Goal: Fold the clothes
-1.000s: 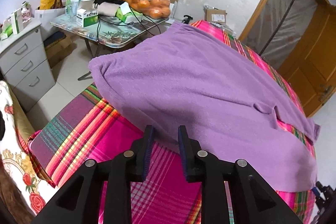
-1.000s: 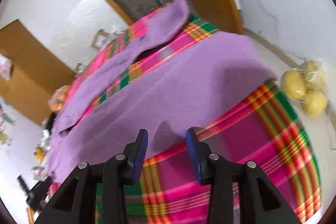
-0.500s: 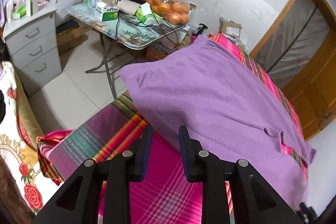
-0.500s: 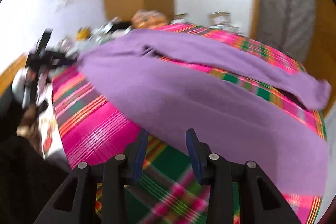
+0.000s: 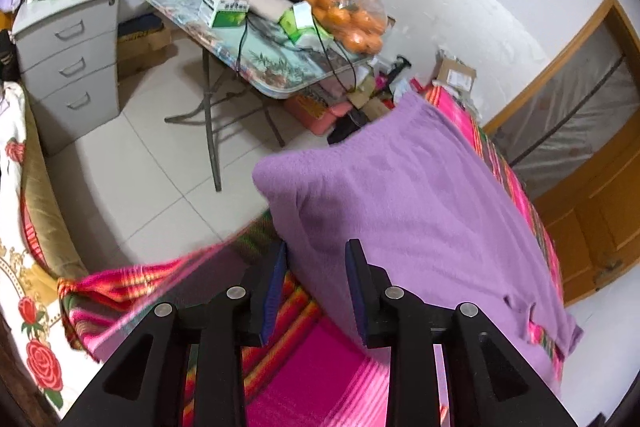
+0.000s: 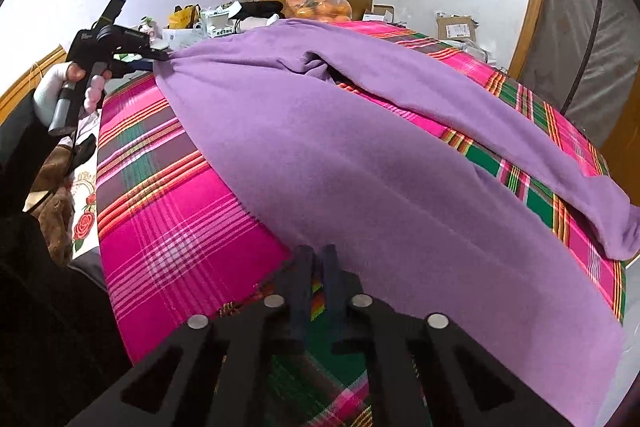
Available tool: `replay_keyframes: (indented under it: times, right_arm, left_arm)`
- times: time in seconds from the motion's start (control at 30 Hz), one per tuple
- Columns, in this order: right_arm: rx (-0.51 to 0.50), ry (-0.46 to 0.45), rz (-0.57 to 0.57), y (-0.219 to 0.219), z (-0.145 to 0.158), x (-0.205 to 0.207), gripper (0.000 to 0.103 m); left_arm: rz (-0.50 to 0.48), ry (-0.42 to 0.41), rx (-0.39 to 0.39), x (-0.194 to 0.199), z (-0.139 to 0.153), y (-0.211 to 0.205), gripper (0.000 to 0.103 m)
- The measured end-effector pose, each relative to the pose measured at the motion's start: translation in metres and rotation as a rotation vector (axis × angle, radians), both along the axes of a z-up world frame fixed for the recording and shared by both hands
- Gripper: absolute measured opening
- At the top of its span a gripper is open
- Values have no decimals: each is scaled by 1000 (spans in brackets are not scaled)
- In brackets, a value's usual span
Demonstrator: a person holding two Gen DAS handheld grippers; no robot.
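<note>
Jaws of the right gripper [image 6: 316,259] are pressed almost together at the near hem of the purple garment [image 6: 360,155]; whether cloth is pinched between them cannot be told, since the hem edge lies right at the tips. Jaws of the left gripper [image 5: 316,267] are part spread and opening, with the garment's corner edge between them and no pad visibly pressing on it.

Task progress: the garment lies spread nearly flat on the plaid bedcover [image 6: 160,219], one sleeve [image 6: 500,131] stretched out along the far side. No fold is made yet; all folding remains.

Changes against the earlier frames: the right jaws, wide apart half a second ago, have closed. The right view has rolled from a steep tilt to near level. The left gripper has travelled along the hem toward the garment's corner, so that floor and the cluttered folding table [image 5: 280,67] now fill more of its view.
</note>
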State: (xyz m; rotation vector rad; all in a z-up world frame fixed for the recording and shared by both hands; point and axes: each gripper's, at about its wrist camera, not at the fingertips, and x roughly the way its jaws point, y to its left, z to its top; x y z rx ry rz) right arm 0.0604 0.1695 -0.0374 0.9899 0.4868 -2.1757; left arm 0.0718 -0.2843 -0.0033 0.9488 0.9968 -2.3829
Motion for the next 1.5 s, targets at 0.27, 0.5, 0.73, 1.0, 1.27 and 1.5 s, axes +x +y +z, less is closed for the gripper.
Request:
replay_keyframes:
  times: [0.27, 0.5, 0.73, 1.0, 1.27, 1.5]
  right_arm:
    - [-35, 26, 5, 5, 17, 2, 2]
    - [-55, 16, 47, 16, 30, 18, 2]
    - [-4, 81, 68, 1, 23, 23, 26]
    - [41, 7, 171, -20, 3, 8, 25]
    - [22, -18, 178, -20, 17, 11, 2]
    - [-35, -63, 263, -2, 42, 53, 2]
  left_arm:
    - [-11, 6, -56, -11, -1, -2, 7]
    - [-40, 57, -54, 7, 5, -3, 4]
    - [-55, 47, -45, 5, 1, -2, 4]
    - [-66, 37, -51, 1, 3, -3, 4]
    - [-78, 66, -82, 5, 19, 0, 4]
    - [-99, 83, -101, 28, 26, 9, 4]
